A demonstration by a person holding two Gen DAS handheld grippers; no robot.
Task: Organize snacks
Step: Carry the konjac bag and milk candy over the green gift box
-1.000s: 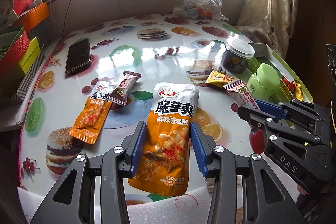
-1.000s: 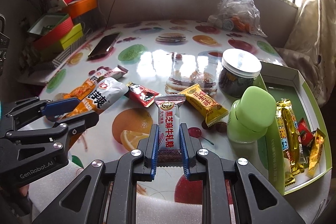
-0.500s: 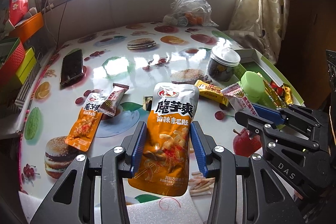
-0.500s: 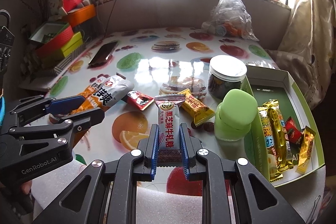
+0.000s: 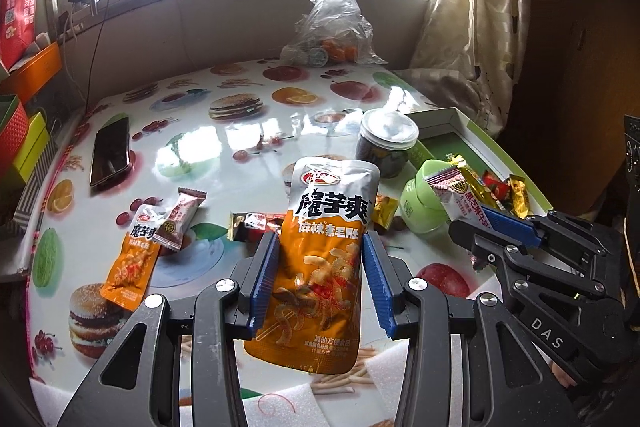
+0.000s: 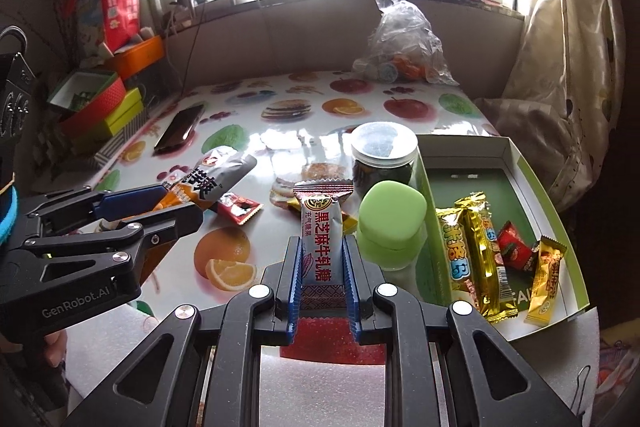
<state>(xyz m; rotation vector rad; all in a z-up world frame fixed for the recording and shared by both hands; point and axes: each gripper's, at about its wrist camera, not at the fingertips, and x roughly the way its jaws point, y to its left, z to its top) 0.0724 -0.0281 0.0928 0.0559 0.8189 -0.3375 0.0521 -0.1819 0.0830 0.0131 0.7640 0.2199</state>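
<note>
Carrying two snacks at once toward the box is the step in hand, as I judge it, and doing it well means keeping both grips firm until each packet is over the box floor.

Far left on the table (image 5: 248, 135), a small orange packet (image 5: 130, 263) and a brown candy (image 5: 180, 219) lie overlapping, with a phone (image 5: 110, 151) beyond them; these wait for later trips.

In the middle, the left gripper (image 5: 320, 279) is clamped on the big orange pouch (image 5: 326, 259), its blue pads pressing the pouch's sides, and the pouch hangs clear of the table. It is limp and wide, so it should be tilted in lengthwise, not dropped flat across the rim.

Just right of it, a red-and-black candy (image 6: 238, 207) and a yellow candy (image 5: 382, 211) lie on the table near a dark jar (image 6: 382, 155) and a green tub (image 6: 390, 223). Both containers stand right against the box's left wall, so the safest path seems to be up and over them, not between.

Next, the right gripper (image 6: 322, 275) is closed tight on the silver nougat bar (image 6: 322, 231), holding its lower end with the top standing free.

Rightmost, the green box (image 6: 560, 211) already holds gold bars (image 6: 476, 251) and small wrapped sweets (image 6: 516, 243) at its near end; the far end is bare, a good spot for the pouch. Letting go of the bar first would leave room for the left hand to follow.
</note>
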